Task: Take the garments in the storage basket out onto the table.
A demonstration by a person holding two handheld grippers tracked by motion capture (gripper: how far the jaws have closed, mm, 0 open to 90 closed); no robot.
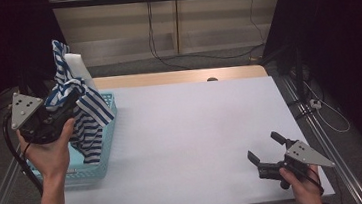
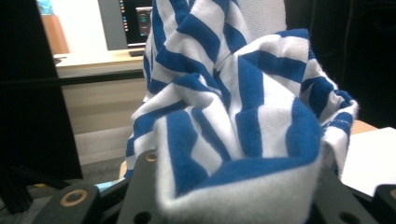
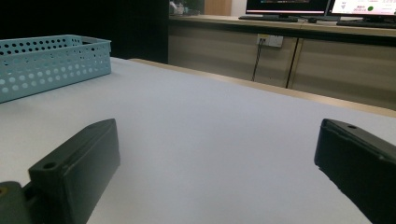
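The left gripper [image 1: 71,100] clamps a soft, crumpled blue-and-white striped cloth [image 1: 81,109] above the perforated turquoise basket [image 1: 108,134], perhaps touching its rim. The right gripper [image 1: 265,149] rests spread wide, holding nothing, on the smooth white table [image 1: 192,136].

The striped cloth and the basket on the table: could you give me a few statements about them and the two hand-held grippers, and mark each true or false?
1. The left hand-held gripper holds a blue and white striped cloth. True.
2. The cloth lies flat on the white table. False: it is lifted and hangs over the basket.
3. The basket is light blue with holes in its walls. True.
4. The right hand-held gripper grips the basket. False: it rests open at the table's near right, far from the basket, with nothing between its jaws.
5. The basket stands at the table's right edge. False: it stands at the left edge.
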